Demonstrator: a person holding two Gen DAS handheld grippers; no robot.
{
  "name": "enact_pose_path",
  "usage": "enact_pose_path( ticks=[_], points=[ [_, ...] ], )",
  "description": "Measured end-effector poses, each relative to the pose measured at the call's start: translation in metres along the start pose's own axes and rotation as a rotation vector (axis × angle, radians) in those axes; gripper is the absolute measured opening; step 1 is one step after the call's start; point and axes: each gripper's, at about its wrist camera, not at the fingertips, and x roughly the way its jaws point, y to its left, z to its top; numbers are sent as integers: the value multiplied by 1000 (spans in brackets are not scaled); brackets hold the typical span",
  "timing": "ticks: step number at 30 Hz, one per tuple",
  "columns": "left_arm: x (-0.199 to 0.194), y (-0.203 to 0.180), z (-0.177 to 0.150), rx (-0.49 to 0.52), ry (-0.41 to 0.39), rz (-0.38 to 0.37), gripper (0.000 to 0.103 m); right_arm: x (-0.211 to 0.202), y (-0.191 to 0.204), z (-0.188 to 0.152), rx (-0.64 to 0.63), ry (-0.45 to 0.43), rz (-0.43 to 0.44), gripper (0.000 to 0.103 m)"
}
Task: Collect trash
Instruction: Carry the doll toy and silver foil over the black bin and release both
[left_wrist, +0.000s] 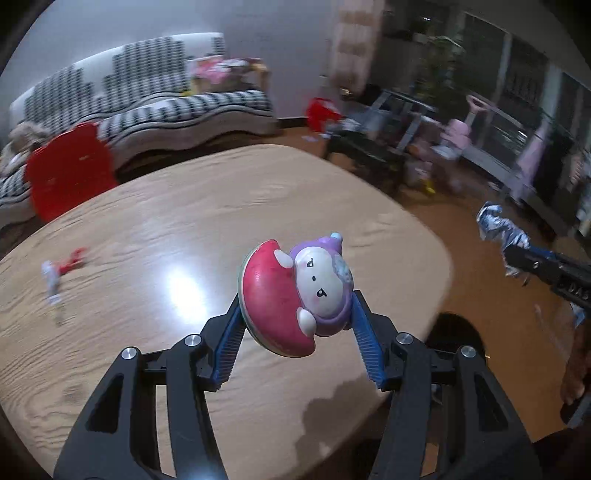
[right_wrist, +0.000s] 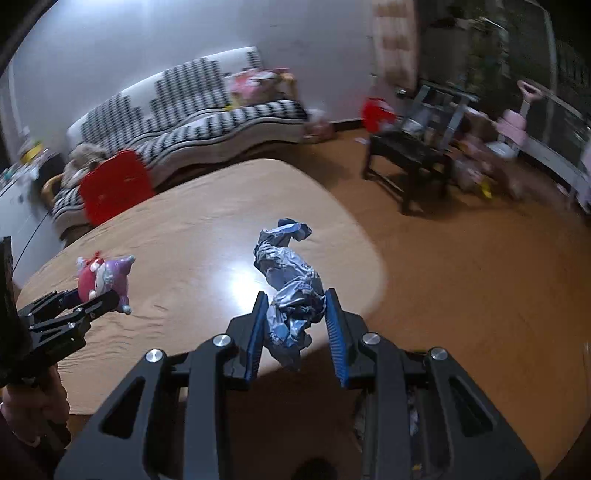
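Two loads above the table (left_wrist: 155, 229) | our left gripper (left_wrist: 295, 314) clamps a toy figure (left_wrist: 299, 291) | our right gripper (right_wrist: 295, 317) pinches a crumpled wrapper (right_wrist: 288, 288), bin-bound

sofa (right_wrist: 192, 122) behind the table (right_wrist: 184, 229) (low bench (right_wrist: 406, 155) off right), scraps (left_wrist: 61, 269) on it.

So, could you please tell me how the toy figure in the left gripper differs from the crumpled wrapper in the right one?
The toy figure is smooth, rounded and solid-looking; the crumpled wrapper is wrinkled and shapeless. The figure is red, purple and white with a painted face; the wrapper is silvery blue. Both are clamped between blue pads, held above the wooden table.
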Motion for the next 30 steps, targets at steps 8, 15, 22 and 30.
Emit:
enact_pose_path(
  ticks=[8, 15, 22, 30],
  points=[
    [39, -120, -14, 121, 65, -175, 55, -29, -121, -60, 172, 47, -130, 32],
    [67, -190, -40, 217, 131, -259, 55, -40, -178, -88, 266, 77, -177, 32],
    [84, -204, -42, 222, 154, -272, 55, -34, -179, -88, 272, 96, -174, 32],
    [87, -211, -44, 236, 167, -283, 55, -27, -174, -82, 289, 109, -171, 32]
  ],
)
